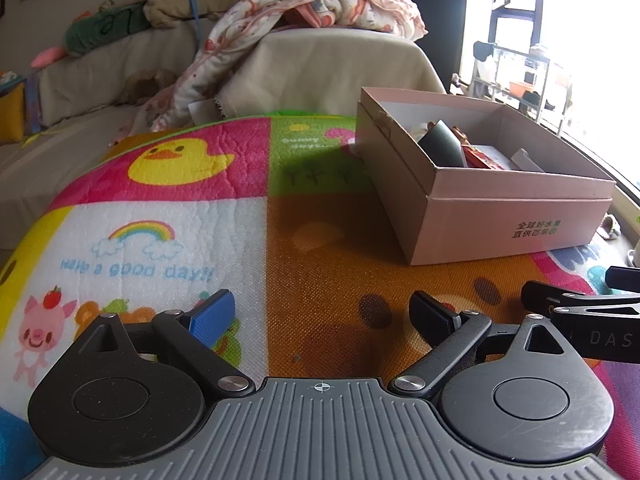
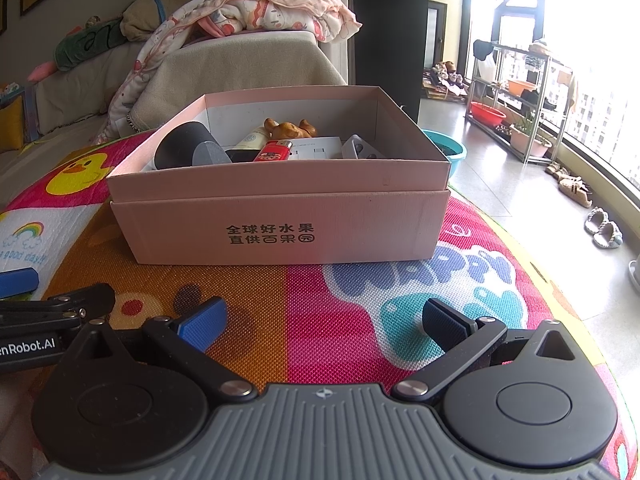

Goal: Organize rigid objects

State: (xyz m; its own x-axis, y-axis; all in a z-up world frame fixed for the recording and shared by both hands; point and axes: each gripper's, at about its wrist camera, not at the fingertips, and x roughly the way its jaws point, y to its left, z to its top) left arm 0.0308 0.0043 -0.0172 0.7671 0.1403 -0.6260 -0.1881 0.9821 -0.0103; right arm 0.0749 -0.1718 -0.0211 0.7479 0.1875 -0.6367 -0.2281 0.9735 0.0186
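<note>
A pink cardboard box [image 2: 280, 216] stands on the colourful play mat [image 2: 320, 312]; it also shows at the right in the left wrist view [image 1: 500, 216]. Inside lie a dark cylinder [image 2: 182, 146], a red lighter [image 2: 272, 151], a brown toy animal [image 2: 290, 129], a cream tube [image 2: 250, 140], a white flat pack [image 2: 316, 148] and a grey part [image 2: 358, 146]. My left gripper [image 1: 322, 312] is open and empty above the mat, left of the box. My right gripper [image 2: 324, 322] is open and empty, in front of the box.
A sofa [image 1: 320, 64] with a blanket [image 1: 304, 4] and plush toys stands behind the mat. A tiled floor with a teal basin [image 2: 450, 148], a metal rack [image 2: 516, 96] and slippers [image 2: 602, 228] lies to the right by the window.
</note>
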